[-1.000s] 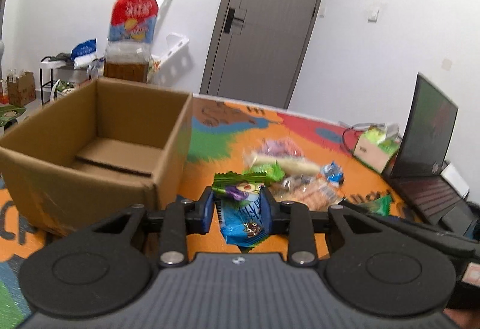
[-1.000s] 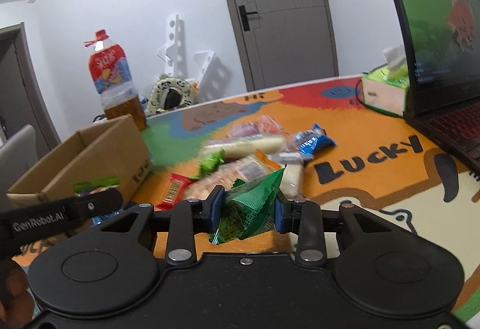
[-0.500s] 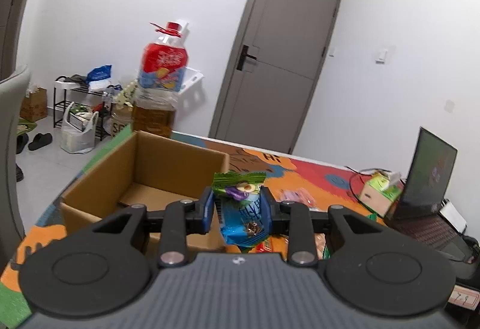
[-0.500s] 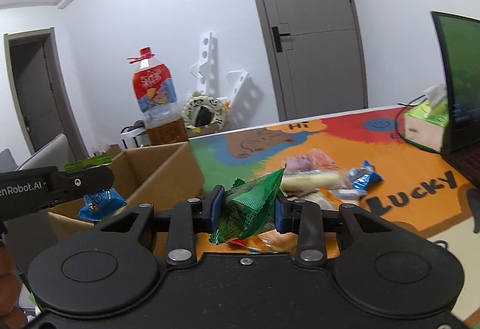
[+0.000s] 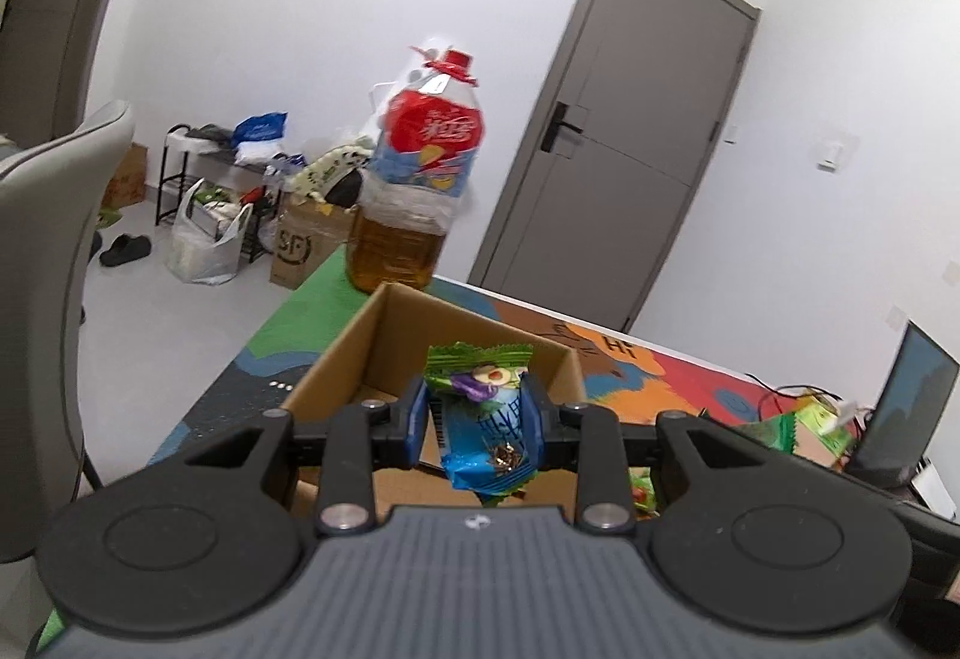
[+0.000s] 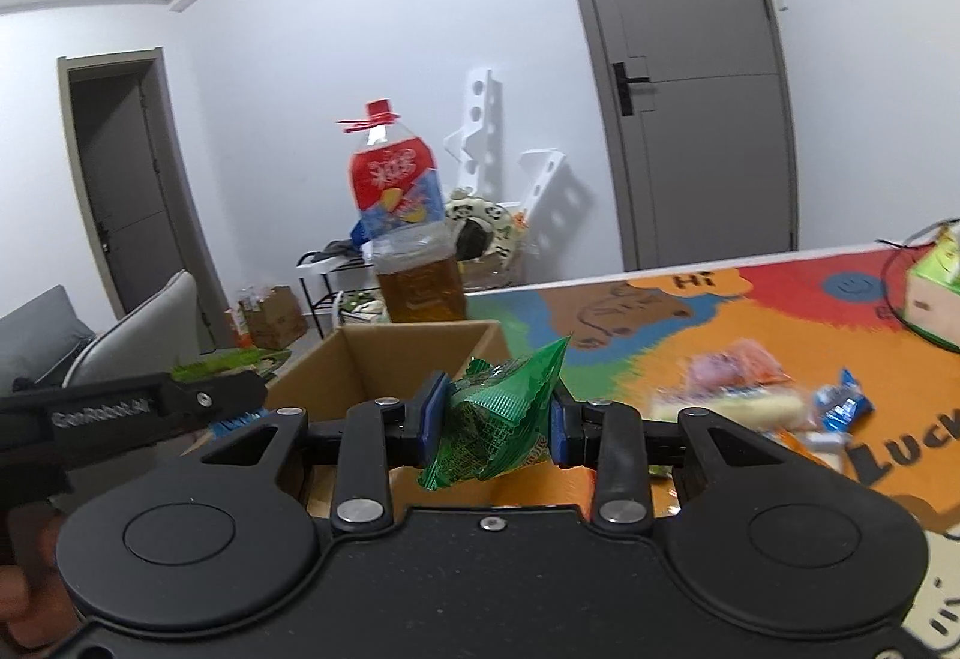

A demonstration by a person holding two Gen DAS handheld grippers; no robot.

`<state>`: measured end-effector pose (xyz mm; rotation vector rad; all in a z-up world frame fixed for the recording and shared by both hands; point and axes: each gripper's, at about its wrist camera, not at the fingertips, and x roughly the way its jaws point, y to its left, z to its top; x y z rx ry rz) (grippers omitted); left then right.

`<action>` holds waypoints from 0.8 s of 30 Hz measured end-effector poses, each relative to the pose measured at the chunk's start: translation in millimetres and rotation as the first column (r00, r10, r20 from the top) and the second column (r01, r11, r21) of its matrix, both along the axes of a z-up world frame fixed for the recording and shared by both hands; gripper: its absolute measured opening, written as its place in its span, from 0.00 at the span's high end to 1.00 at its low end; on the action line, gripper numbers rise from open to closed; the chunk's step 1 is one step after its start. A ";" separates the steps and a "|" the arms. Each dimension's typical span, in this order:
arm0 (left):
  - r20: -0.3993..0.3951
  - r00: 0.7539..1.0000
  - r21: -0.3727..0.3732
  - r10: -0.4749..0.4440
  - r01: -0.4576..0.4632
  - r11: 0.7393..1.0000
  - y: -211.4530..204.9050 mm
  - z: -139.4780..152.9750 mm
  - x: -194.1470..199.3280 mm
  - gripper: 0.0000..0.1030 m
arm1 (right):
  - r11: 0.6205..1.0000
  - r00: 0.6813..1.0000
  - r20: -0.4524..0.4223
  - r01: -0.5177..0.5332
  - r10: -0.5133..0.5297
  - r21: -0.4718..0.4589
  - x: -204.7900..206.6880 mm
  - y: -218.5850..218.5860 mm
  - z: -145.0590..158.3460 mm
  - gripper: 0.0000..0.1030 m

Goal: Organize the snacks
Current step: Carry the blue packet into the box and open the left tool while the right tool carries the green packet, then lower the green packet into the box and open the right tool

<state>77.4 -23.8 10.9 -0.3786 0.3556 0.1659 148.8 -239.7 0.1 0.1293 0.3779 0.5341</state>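
My left gripper (image 5: 477, 422) is shut on a blue snack packet with a green top (image 5: 483, 419), held over the open cardboard box (image 5: 354, 353). In the right wrist view my right gripper (image 6: 495, 419) is shut on a crumpled green snack packet (image 6: 504, 419), just right of the same cardboard box (image 6: 420, 353). The left gripper's finger (image 6: 150, 407) reaches in from the left over the box. Several loose snacks (image 6: 744, 401) lie on the colourful table mat (image 6: 660, 311) to the right.
A big oil bottle with a red cap (image 5: 420, 179) stands behind the box. A laptop (image 5: 900, 407) and a tissue box (image 6: 936, 293) sit at the table's right. A grey chair (image 5: 48, 299) stands left; bags and a shelf (image 5: 222, 215) are beyond.
Both grippers have risen and swung left from the snack pile toward the box, each keeping its packet. The left one now hangs over the box opening.
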 end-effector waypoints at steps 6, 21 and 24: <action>-0.022 0.999 -0.013 0.031 -0.031 0.999 21.3 -8.3 8.8 0.70 | 1.000 1.000 -0.004 -0.031 0.031 -0.006 6.6 22.5 2.3 0.67; -0.014 0.997 -0.020 0.081 -0.081 0.996 41.9 -3.9 -7.8 0.51 | 0.996 0.995 -0.034 -0.090 0.090 -0.013 15.8 61.4 -5.4 0.66; -0.008 0.996 -0.019 0.091 -0.091 0.996 44.8 -1.6 -11.6 0.43 | 0.996 0.996 -0.028 -0.088 0.088 -0.014 14.7 63.3 -4.4 0.53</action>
